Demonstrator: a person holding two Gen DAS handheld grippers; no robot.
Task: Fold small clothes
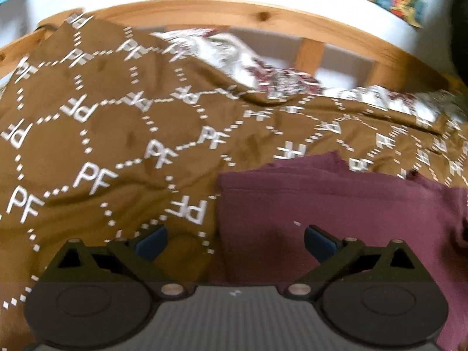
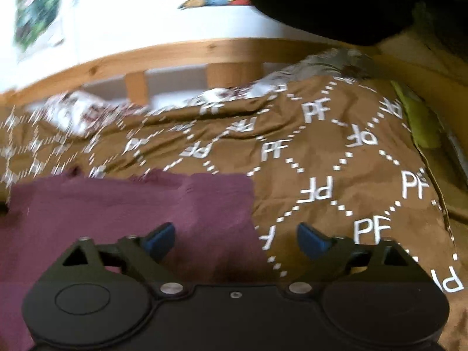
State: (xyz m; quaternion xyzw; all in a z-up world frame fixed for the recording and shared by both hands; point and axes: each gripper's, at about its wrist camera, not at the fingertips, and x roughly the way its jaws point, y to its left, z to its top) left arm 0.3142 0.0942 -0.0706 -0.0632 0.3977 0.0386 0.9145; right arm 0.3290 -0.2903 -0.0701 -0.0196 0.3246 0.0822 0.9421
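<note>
The left claw (image 1: 235, 241) is hanging with its blue pads (image 1: 318, 241) spread wide, gripping nothing. Just beyond and below it, the maroon garment (image 1: 336, 204) is lying flat on the brown bedspread (image 1: 102, 134), its left edge running roughly up the middle of the gap between the pads. The cloth is stretching off to the right of this claw.

The right claw (image 2: 235, 239) is likewise standing with its pads spread and empty. The same maroon garment (image 2: 131, 204) is lying under and ahead of its left finger (image 2: 159, 241), with the cloth's right edge falling between the two fingers. The brown bedspread (image 2: 336, 161), printed with white letters and dotted lines, is showing under the right finger.

Further out, a white patterned fabric (image 1: 234, 55) is bunching along the bedspread's far edge. Behind that, the wooden bed frame (image 2: 175, 55) is running across, with a pale wall beyond; both views are blurred.
</note>
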